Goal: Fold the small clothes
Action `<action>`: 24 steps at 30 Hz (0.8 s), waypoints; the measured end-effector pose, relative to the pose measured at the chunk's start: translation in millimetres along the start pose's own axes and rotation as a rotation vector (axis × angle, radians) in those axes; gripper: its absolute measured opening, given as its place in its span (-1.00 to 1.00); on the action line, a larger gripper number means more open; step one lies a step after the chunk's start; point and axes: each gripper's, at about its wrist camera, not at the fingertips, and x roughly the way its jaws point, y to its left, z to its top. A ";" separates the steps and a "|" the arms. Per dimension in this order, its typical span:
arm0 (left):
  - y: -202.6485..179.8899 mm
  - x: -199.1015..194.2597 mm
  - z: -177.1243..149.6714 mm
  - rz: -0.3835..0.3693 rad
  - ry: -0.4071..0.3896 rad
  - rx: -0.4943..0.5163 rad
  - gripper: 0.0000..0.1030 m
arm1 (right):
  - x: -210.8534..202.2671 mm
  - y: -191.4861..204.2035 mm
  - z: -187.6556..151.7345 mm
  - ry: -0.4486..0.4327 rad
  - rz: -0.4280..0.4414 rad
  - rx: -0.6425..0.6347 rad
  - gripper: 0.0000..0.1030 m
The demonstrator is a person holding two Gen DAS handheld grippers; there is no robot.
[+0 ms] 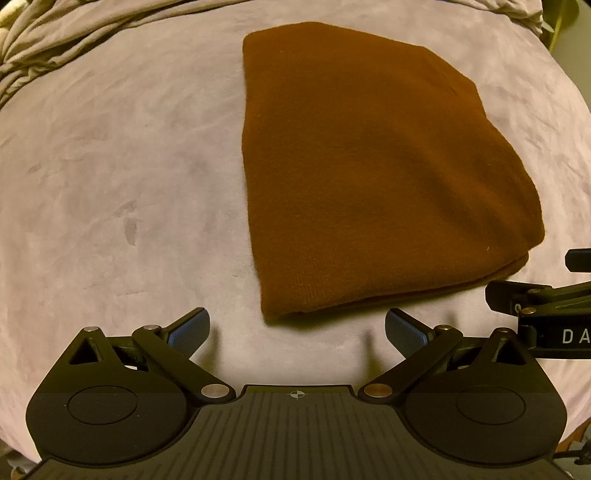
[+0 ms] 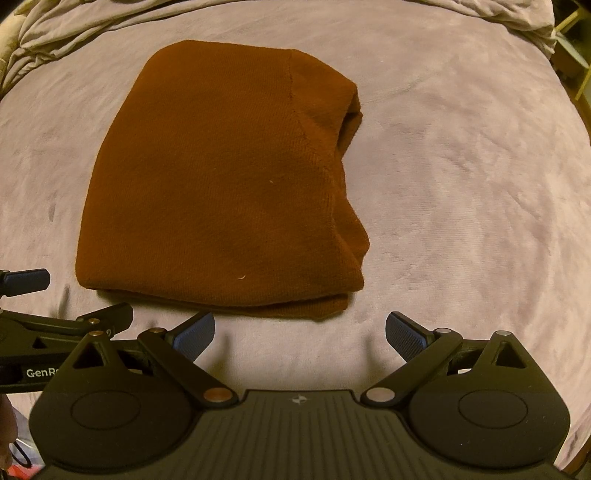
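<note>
A brown knit garment (image 1: 369,177) lies folded in a compact stack on the pale mauve blanket (image 1: 122,184). In the right wrist view the garment (image 2: 221,192) sits ahead and left, with layered folds open on its right side. My left gripper (image 1: 297,332) is open and empty, just short of the garment's near edge. My right gripper (image 2: 299,334) is open and empty, also just short of that near edge. Each gripper shows at the edge of the other's view: the right one (image 1: 546,295) and the left one (image 2: 55,317).
The blanket bunches into ridges along the far left (image 1: 55,40) and far right (image 2: 517,22). A yellowish frame (image 2: 576,66) stands past the bed's right edge.
</note>
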 end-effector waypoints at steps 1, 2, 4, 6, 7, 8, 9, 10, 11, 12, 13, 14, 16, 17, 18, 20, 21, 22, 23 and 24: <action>0.8 0.3 0.4 -0.002 0.001 0.000 1.00 | 0.2 0.2 -0.2 0.000 0.000 0.000 0.92; 1.2 0.3 0.6 -0.003 0.002 0.000 1.00 | 0.2 0.1 -0.1 0.001 -0.001 0.001 0.92; 1.2 0.1 0.9 -0.003 0.001 0.002 1.00 | -0.6 0.3 -0.5 -0.001 -0.002 0.001 0.92; 1.0 0.1 0.8 -0.002 0.001 0.003 1.00 | -1.0 0.6 -0.4 -0.002 -0.002 0.001 0.92; 1.0 0.0 0.9 -0.002 0.000 0.002 1.00 | -1.1 0.4 -0.3 -0.002 -0.001 0.001 0.92; 0.5 0.3 0.4 -0.002 -0.001 -0.001 1.00 | -0.8 0.5 -0.4 -0.002 -0.001 0.001 0.92; 0.2 0.4 0.1 -0.002 -0.002 -0.002 1.00 | -0.8 0.4 -0.2 -0.002 -0.002 0.001 0.92; 0.0 0.5 -0.1 -0.001 -0.002 -0.003 1.00 | -0.8 0.5 -0.4 -0.001 -0.002 0.002 0.92; -0.3 0.7 -0.4 -0.002 -0.002 -0.003 1.00 | -0.9 0.5 -0.4 -0.001 -0.002 0.003 0.92; -0.5 0.9 -0.4 -0.001 -0.002 -0.001 1.00 | -1.0 0.5 -0.4 0.000 -0.002 0.003 0.92; -0.8 1.1 -0.6 0.001 -0.002 0.000 1.00 | -1.2 0.0 -0.5 0.000 -0.002 0.003 0.92; -1.2 0.7 -0.7 0.001 -0.002 0.001 1.00 | -1.2 -0.1 -0.4 0.000 -0.003 0.004 0.92; -1.0 0.7 -0.5 0.000 -0.001 0.000 1.00 | -1.6 -0.1 -0.4 0.001 -0.001 0.003 0.92; -0.7 0.7 0.0 0.000 0.000 0.000 1.00 | -1.5 -0.3 -0.5 0.001 -0.002 0.003 0.92; -0.6 0.4 0.4 -0.001 0.000 0.001 1.00 | -1.5 -0.5 -0.6 0.000 -0.003 0.004 0.92; -0.4 0.5 0.6 0.000 -0.001 0.003 1.00 | -1.6 -0.8 -0.7 -0.002 -0.003 0.005 0.92; -0.3 0.6 0.5 -0.001 0.000 0.004 1.00 | -1.3 -1.1 -1.0 -0.001 -0.003 0.006 0.92; -0.1 0.6 0.5 -0.002 0.000 0.005 1.00 | -1.1 -1.5 -1.0 -0.002 -0.004 0.006 0.92; 0.4 0.8 0.6 -0.002 0.000 0.005 1.00 | -1.0 -1.7 -0.9 -0.001 -0.004 0.006 0.92; 0.5 0.8 0.6 -0.002 0.000 0.004 1.00 | -1.0 -1.8 -0.9 -0.001 -0.004 0.005 0.92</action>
